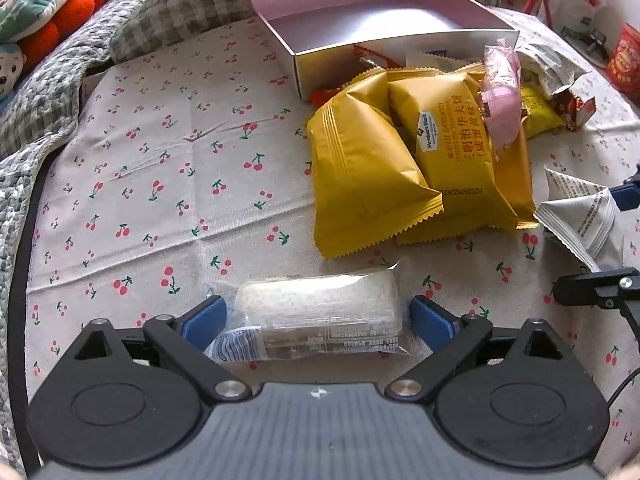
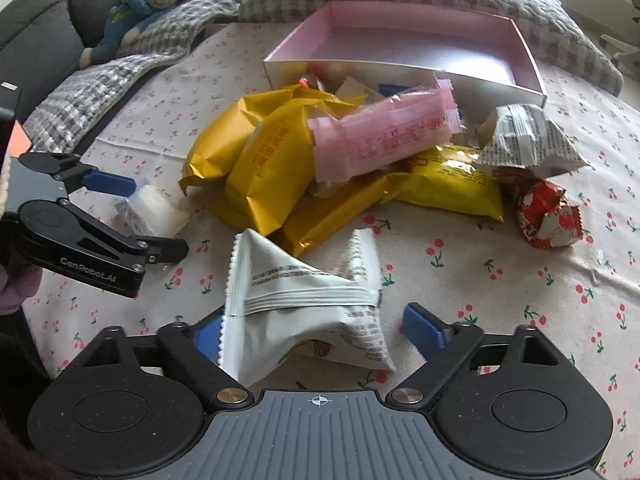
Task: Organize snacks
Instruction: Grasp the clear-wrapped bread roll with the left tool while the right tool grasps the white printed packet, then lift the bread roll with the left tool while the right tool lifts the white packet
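A heap of snack packs lies on the cherry-print cloth in front of an empty pink box (image 1: 360, 20), also in the right wrist view (image 2: 408, 36). Yellow waffle packs (image 1: 400, 168) and a pink pack (image 2: 380, 136) make up the heap. My left gripper (image 1: 316, 320) is open, its blue pads on either side of a clear-wrapped white bar (image 1: 320, 312) lying on the cloth, with small gaps. It also shows in the right wrist view (image 2: 132, 216). My right gripper (image 2: 316, 332) is open around a grey triangular pack (image 2: 308, 300), with a gap at the right pad.
A red-and-white pack (image 2: 548, 212) and a second grey pack (image 2: 524, 140) lie at the heap's right. Checked quilts (image 1: 60, 92) and plush toys (image 2: 140, 8) border the cloth at the back and left. Red items (image 1: 624, 60) stand far right.
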The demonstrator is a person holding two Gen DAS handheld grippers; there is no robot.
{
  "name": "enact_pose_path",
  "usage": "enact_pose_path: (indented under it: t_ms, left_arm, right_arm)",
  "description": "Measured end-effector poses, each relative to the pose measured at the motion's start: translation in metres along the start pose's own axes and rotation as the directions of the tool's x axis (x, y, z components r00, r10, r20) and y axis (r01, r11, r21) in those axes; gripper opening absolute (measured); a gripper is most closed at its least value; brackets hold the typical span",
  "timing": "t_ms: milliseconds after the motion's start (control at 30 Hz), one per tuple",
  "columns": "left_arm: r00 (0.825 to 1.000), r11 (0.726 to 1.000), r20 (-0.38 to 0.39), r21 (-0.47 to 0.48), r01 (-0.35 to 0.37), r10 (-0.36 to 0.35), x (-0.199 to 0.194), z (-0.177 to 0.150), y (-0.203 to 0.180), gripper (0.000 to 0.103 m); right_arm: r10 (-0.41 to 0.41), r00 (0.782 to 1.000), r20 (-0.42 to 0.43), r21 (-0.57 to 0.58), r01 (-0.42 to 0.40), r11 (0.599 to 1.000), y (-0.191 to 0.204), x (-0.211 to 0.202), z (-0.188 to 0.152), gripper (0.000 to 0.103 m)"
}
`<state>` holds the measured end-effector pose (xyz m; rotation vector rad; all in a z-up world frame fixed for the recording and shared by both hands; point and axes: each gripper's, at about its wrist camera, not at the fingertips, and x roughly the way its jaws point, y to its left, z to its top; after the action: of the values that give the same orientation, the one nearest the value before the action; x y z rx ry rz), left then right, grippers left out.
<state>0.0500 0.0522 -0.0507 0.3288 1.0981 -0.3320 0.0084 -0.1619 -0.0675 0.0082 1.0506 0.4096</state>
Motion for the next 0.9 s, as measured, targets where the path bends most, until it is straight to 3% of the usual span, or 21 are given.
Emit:
enact_pose_path:
  t_ms: [33, 300, 400, 467, 533, 700, 767, 800, 867, 900]
  left_arm:
    - [1.000, 1.000, 0.005, -0.002, -0.002, 0.002, -0.001, 0.000, 0.000, 0.089]
    - [0.999, 1.000, 0.048, 0.029, -0.004, 0.003, -0.011, -0.004, -0.006, 0.073]
    - [0.996, 0.999, 0.086, 0.033, 0.004, -0.006, -0.022, -0.006, -0.006, 0.051]
    - [0.995, 1.000, 0.097, 0.028, 0.001, -0.003, -0.027, -0.005, -0.006, 0.030]
    - [0.997, 1.000, 0.076, -0.006, 0.015, -0.014, -0.025, -0.005, -0.001, 0.002]
    - [0.998, 0.999, 0.065, -0.029, 0.014, -0.012, -0.023, -0.005, 0.007, 0.003]
    - [0.997, 1.000, 0.071, -0.023, 0.019, -0.018, -0.029, -0.004, 0.008, 0.023]
    - [0.996, 0.999, 0.084, -0.030, 0.009, -0.006, -0.032, -0.005, 0.011, 0.027]
    - [0.995, 0.998, 0.100, -0.064, -0.022, 0.029, -0.037, -0.004, 0.017, 0.055]
    - [0.994, 0.995, 0.098, -0.094, -0.030, 0.039, -0.038, -0.004, 0.022, 0.063]
  right_arm:
    - [0.006, 1.000, 0.004, -0.005, -0.006, 1.000, 0.001, 0.000, 0.000, 0.078]
    - [0.029, 0.999, 0.020, 0.038, -0.030, 0.999, -0.006, -0.005, 0.002, 0.069]
    - [0.025, 0.999, 0.020, 0.051, -0.026, 0.998, -0.008, -0.008, 0.003, 0.062]
    - [0.023, 1.000, 0.021, 0.063, -0.024, 0.998, -0.010, -0.009, 0.003, 0.061]
    - [0.019, 1.000, 0.022, 0.069, -0.020, 0.997, -0.012, -0.009, 0.003, 0.058]
    - [0.021, 0.999, 0.032, 0.080, -0.024, 0.997, -0.014, -0.014, 0.003, 0.057]
    - [0.022, 0.999, 0.039, 0.079, -0.025, 0.997, -0.013, -0.017, 0.004, 0.057]
    - [0.022, 0.999, 0.042, 0.079, -0.025, 0.997, -0.013, -0.018, 0.005, 0.057]
    - [0.022, 0.999, 0.046, 0.083, -0.026, 0.996, -0.013, -0.020, 0.005, 0.057]
    - [0.022, 0.999, 0.047, 0.085, -0.026, 0.996, -0.013, -0.021, 0.005, 0.057]
